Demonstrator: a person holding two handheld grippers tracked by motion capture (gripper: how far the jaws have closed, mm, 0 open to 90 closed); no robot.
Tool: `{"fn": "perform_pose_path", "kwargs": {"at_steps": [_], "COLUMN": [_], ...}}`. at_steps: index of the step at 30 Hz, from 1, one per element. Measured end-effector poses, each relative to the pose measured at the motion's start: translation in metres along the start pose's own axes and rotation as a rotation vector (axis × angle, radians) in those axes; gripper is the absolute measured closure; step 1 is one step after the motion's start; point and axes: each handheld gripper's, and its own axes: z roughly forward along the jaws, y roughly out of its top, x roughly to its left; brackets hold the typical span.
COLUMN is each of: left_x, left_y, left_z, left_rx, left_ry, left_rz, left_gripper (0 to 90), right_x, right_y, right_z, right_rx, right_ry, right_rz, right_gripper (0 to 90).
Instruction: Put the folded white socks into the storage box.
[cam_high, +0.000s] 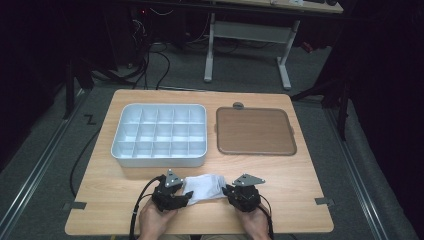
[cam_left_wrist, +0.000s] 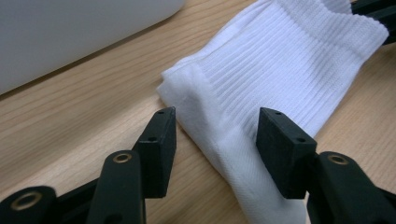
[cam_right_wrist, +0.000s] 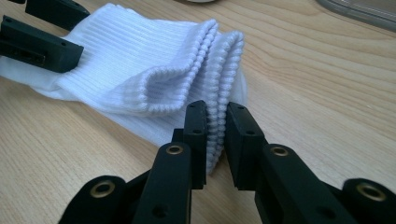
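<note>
While the white sock (cam_high: 204, 186) lies flat on the wooden table (cam_high: 300, 185) near its front edge, between the two hands, the work on it looks barely begun. The right gripper (cam_right_wrist: 216, 126) has its jaws pinched on the ribbed cuff, where one layer of the opening is caught between the pads and another curls open just beside them. The left gripper (cam_left_wrist: 212, 135) stands at the other end of the sock with its jaws apart, one on either side of the smooth foot part; the pads do not press the fabric, so nothing is held there yet.

Behind the sock, the white divided tray (cam_high: 159, 135) sits with every compartment bare, and the brown lid (cam_high: 255, 131) lies flat to its right, apart from it (a small grey knob shows at the lid's far edge). Judging by this layout, the sock is probably meant to be folded or rolled and then put in a compartment, with the lid perhaps going on afterwards. None of that shows as done: the sock lies unfolded, one end is gripped, and the other awaits a grip.
</note>
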Motion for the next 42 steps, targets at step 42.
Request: {"fn": "perform_pose_path", "kwargs": {"at_steps": [42], "left_x": [0.018], "left_y": [0.031], "left_z": [0.019], "left_rx": [0.034], "left_ry": [0.040], "left_rz": [-0.137], "left_gripper": [41.1], "right_x": [0.047], "right_y": [0.026], "right_z": [0.029], "right_rx": [0.021], "right_ry": [0.110], "right_rz": [-0.155], "right_gripper": [83.9]}}
